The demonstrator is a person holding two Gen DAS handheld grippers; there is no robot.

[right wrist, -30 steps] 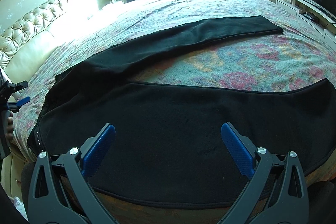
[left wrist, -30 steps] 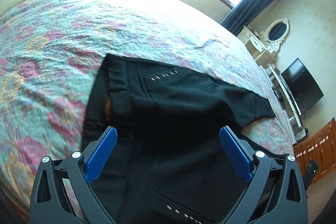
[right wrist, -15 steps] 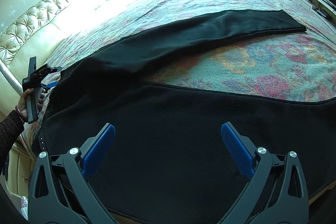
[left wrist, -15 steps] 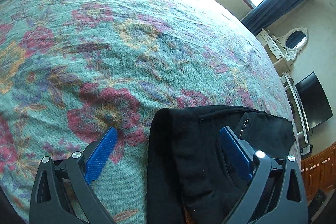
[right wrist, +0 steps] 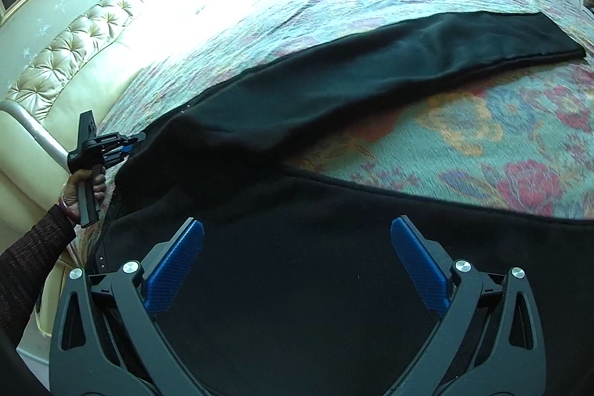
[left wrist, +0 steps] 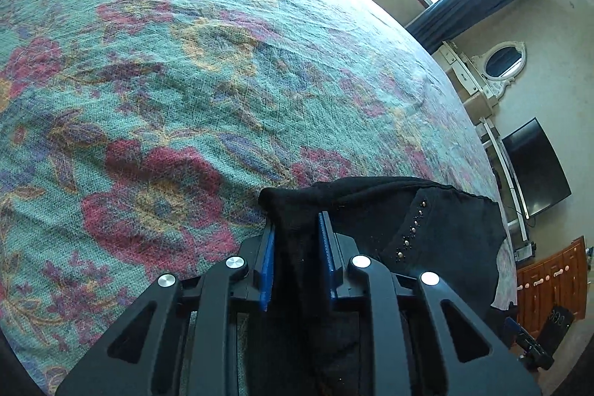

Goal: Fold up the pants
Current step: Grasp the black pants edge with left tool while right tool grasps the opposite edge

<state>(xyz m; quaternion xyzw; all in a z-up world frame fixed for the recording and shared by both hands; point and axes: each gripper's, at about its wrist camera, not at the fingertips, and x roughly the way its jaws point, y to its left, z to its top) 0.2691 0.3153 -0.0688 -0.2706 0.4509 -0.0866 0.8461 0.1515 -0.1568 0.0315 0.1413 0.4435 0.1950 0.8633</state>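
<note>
Gripping a bunched fold of the black pants (left wrist: 427,229) at the waist end, the left gripper (left wrist: 297,258) is pinching the cloth between its blue pads, low in the middle of the left wrist view, with studded trim lying just right of it. Hovering over the near leg, the right gripper (right wrist: 297,270) is standing wide apart and holding nothing.

In the right wrist view the pants (right wrist: 334,284) are lying on the bed (right wrist: 501,136) with their long axis running from the waist at mid-left toward the hems at right. One leg is reaching up to the upper right of the frame; the other is filling the lower half, directly beneath the right gripper. The legs are splaying apart, with a wedge of floral bedspread showing between them. The left gripper (right wrist: 126,140) is showing at mid-left, right at the waist edge.

By this judgement, the left hand is nearer the waist and the right nearer the near leg, so bringing one leg over the other looks like the likely step. Open bedspread is lying beyond the far leg, giving room; the near leg is lying close to the bed's edge at the bottom, where cloth could slip off.
</note>
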